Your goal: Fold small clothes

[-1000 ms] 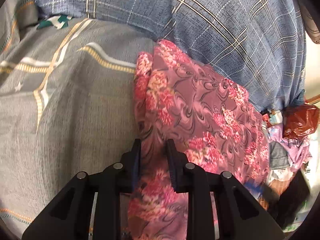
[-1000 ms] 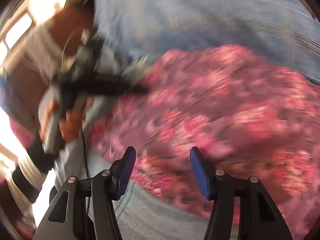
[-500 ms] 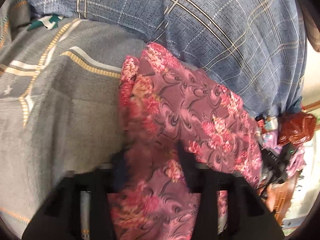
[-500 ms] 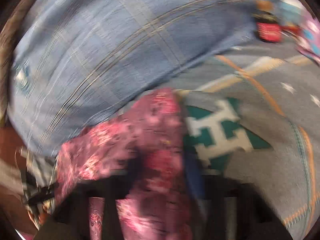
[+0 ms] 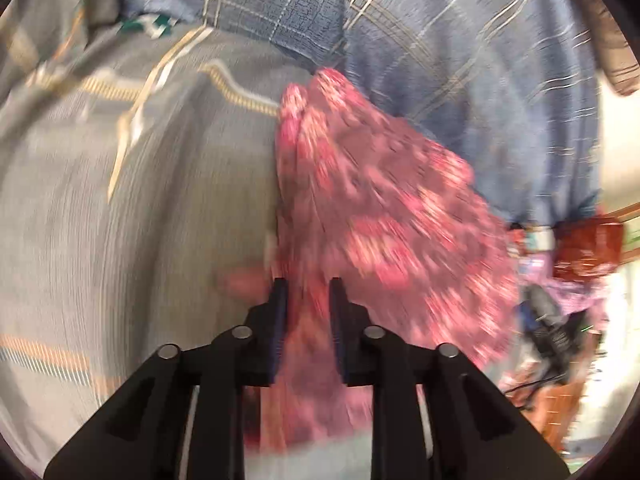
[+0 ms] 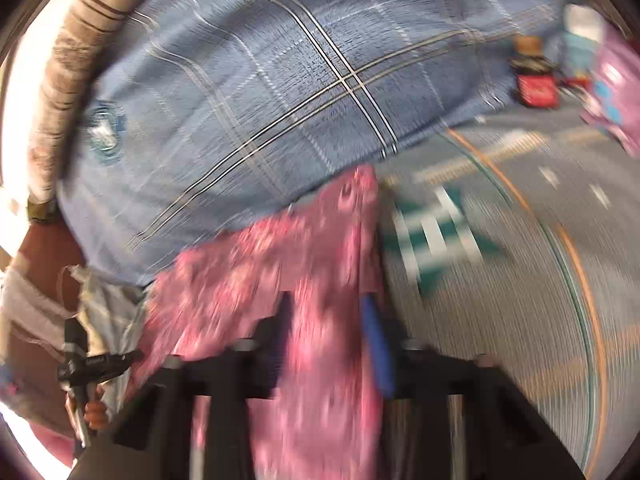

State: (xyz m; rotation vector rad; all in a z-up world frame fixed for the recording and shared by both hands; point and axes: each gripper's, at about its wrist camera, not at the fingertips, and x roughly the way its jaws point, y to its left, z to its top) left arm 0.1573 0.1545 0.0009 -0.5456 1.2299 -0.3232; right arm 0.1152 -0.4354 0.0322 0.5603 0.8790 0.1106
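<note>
A pink floral garment (image 5: pixel 384 208) lies on the grey patterned bedspread (image 5: pixel 140 240), reaching up to a blue plaid pillow (image 5: pixel 460 60). My left gripper (image 5: pixel 308 300) is at its near left edge, a bunched strip of the cloth filling the narrow gap between its pads; its jaws are beginning to open. In the right wrist view the same garment (image 6: pixel 248 276) runs under and between the fingers of my right gripper (image 6: pixel 328 312). Those jaws are opening, and they stand wide apart with the cloth loose between them. Both views are blurred by motion.
The blue plaid pillow (image 6: pixel 280 92) fills the far side. A teal and white pattern (image 6: pixel 432 236) marks the bedspread to the right of the garment. Clutter and a red bag (image 5: pixel 588 248) sit past the bed's right edge. A red box (image 6: pixel 538 90) stands far right.
The right gripper swung across to the garment's other end, shut on it, and now stands wide again. The left gripper kept the cloth between its fingers and shifted a little.
</note>
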